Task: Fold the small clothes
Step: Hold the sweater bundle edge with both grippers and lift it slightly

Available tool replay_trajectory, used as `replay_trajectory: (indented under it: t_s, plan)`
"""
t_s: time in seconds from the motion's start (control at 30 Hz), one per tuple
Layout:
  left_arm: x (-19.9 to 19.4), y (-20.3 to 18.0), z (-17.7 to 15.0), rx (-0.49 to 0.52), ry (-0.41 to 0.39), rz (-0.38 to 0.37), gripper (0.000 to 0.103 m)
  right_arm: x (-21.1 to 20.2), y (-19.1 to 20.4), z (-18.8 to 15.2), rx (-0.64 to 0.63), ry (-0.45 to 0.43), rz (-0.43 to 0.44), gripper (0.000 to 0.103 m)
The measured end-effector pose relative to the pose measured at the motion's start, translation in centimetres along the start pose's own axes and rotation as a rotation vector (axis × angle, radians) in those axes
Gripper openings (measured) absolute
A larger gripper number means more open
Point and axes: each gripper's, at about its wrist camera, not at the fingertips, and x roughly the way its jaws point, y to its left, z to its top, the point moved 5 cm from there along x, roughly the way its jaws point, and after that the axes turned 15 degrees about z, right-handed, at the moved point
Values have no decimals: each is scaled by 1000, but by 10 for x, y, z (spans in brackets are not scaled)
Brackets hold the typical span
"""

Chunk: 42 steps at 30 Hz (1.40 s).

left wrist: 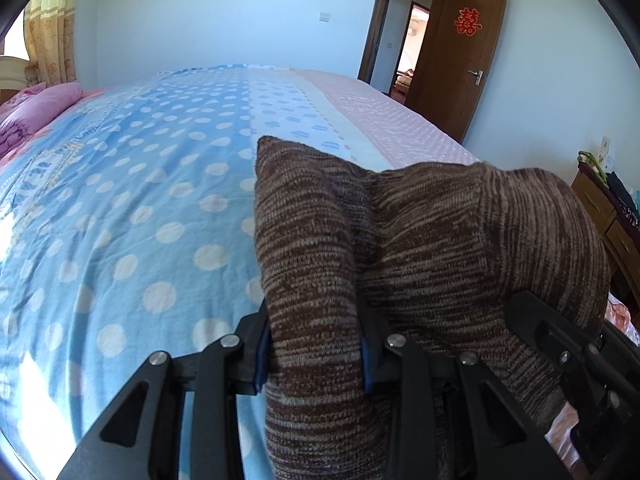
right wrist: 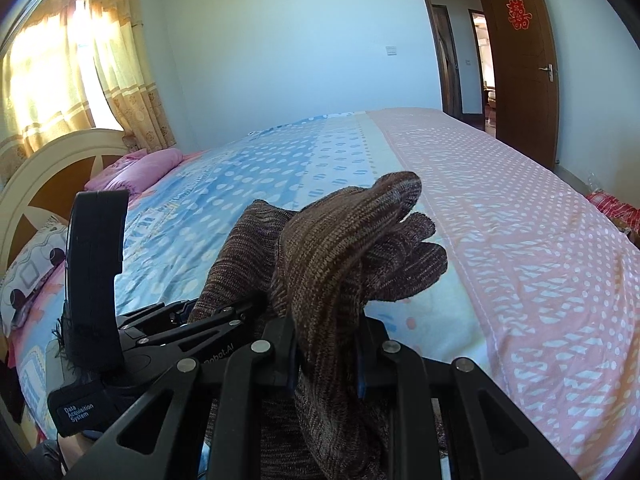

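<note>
A brown striped knit garment [left wrist: 440,240] is lifted above the bed, bunched and draped between both grippers. In the left wrist view, my left gripper [left wrist: 314,356] is shut on one thick fold, with both blue pads pressed into the knit. The garment [right wrist: 340,248] rises in a hump over my right gripper [right wrist: 327,364], which is shut on another fold. The two grippers are close side by side. The left gripper's black body [right wrist: 96,264] stands just left of the right one. The cloth hides the fingertips of both.
The bed [left wrist: 140,200] has a blue polka-dot cover with a pink dotted band [right wrist: 520,260] on the right. Pink pillows [right wrist: 148,164] lie by the headboard [right wrist: 48,168]. A wooden dresser [left wrist: 608,208] stands to the right, and an open brown door [right wrist: 520,60] lies beyond.
</note>
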Motion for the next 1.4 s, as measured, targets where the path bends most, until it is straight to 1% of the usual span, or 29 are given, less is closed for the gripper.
replay_trajectory:
  t_s: [0.2, 0.37, 0.53, 0.7, 1.0, 1.2, 1.4]
  plan:
    - [-18, 6, -10, 7, -27, 3, 35, -19, 17, -9, -48, -14, -27, 21]
    - [-34, 8, -11, 2, -43, -38, 34, -39, 27, -13, -88, -34, -61, 21]
    - [-46, -2, -14, 40, -63, -66, 34, -61, 28, -17, -117, -50, -96, 21]
    - [-56, -23, -17, 59, -47, -135, 34, -87, 17, -18, -106, -71, -126, 21]
    - [-66, -86, -18, 144, -27, -225, 34, -133, -30, -19, -27, -117, -219, 21]
    - [-71, -126, -19, 206, -36, -249, 34, -153, -54, -20, -3, -141, -267, 21]
    - [-73, -153, -16, 241, -49, -254, 34, -162, -75, -16, 13, -163, -300, 21]
